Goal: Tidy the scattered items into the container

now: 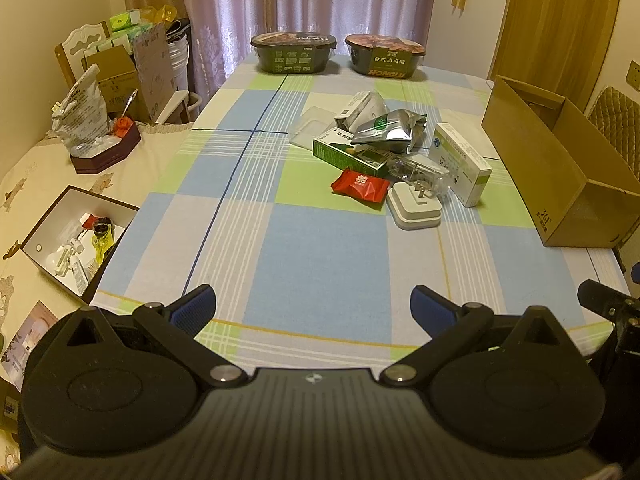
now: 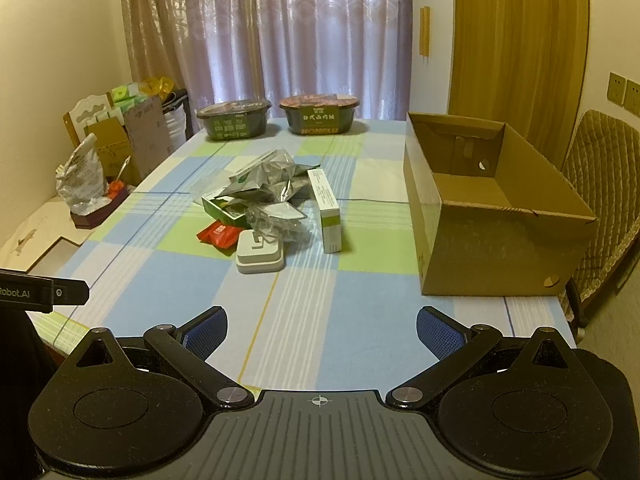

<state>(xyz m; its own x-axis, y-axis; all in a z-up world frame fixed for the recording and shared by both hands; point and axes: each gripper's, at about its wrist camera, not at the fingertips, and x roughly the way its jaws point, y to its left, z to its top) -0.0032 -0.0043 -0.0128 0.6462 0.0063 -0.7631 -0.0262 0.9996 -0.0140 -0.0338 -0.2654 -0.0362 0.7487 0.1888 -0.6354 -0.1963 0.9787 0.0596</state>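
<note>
While both the left gripper (image 1: 313,307) and right gripper (image 2: 322,329) were held wide and empty, the pile's white adapter (image 2: 259,257) was judged nearest for boxing in the cardboard box (image 2: 496,248).

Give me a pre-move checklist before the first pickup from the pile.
1. Left gripper open, holding nothing: ok.
2. Right gripper open, holding nothing: ok.
3. Cardboard box open at the top, with room inside: ok.
4. White plug at the pile's near edge, nothing on top: ok.
5. Items lying apart for a clean grasp: not ok; the silver pouch overlaps the green box.
6. Box's far corner bare: cannot tell.
</note>
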